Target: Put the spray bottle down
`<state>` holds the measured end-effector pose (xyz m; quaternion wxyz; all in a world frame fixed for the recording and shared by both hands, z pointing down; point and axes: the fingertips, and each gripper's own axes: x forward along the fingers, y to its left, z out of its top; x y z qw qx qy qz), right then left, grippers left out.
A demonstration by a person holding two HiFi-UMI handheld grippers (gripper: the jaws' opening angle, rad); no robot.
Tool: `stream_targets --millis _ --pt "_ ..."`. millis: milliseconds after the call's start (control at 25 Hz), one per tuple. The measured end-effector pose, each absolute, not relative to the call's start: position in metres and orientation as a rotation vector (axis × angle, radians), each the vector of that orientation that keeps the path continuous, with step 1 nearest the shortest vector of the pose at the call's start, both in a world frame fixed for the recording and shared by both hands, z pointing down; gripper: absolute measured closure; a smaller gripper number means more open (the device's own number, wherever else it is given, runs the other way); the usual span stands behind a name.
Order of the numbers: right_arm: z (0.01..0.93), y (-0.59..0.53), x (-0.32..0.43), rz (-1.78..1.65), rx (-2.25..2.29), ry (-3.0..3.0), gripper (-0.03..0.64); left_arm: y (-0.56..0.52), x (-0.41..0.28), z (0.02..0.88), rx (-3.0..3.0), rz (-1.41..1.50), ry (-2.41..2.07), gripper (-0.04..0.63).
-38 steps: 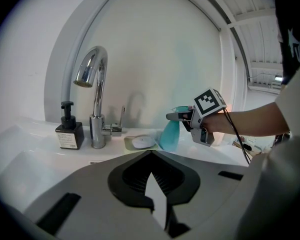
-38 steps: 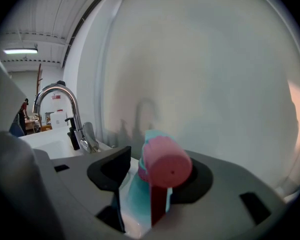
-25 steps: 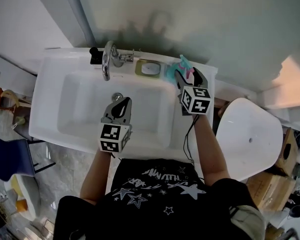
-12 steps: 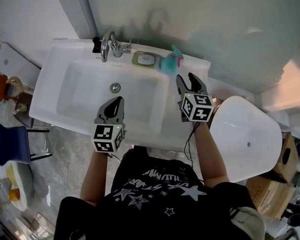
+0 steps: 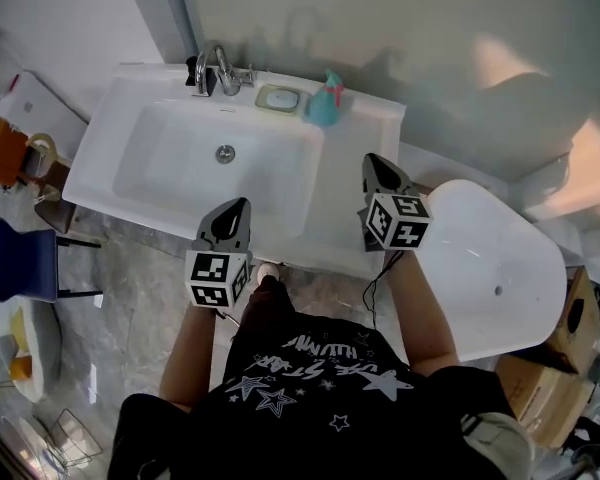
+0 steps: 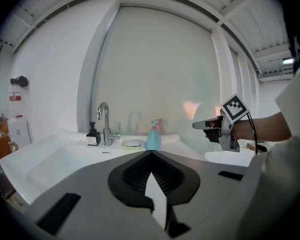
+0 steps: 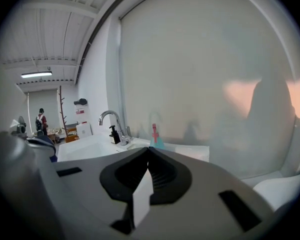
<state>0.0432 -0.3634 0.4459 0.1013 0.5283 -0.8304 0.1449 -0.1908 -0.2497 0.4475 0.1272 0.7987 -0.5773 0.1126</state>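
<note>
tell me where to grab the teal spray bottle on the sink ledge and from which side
Grip the spray bottle where its teal body tapers under the pink trigger head, coming from the front, over the basin. It stands upright on the back ledge, close to the wall, with the soap dish at its left, so the front looks the clearest way in.

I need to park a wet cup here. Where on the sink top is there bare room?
The counter strip right of the basin, in front of the bottle, is bare. The basin holds only its drain. The back ledge is crowded: dispenser, tap, soap dish and bottle stand in a row.
</note>
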Motion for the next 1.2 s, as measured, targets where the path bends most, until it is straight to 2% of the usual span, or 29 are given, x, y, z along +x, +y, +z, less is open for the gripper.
stream_targets --millis 800,1200 --pt "0.447 -0.226 0.134 0.368 1.343 -2.581 0.606 -0.110 -0.083 0.444 2.229 0.292 -1.843 0.580" --pt "0.463 -0.162 0.163 0.396 1.233 -2.640 0.606 -0.029 -0.052 0.455 2.119 0.318 -1.932 0.580"
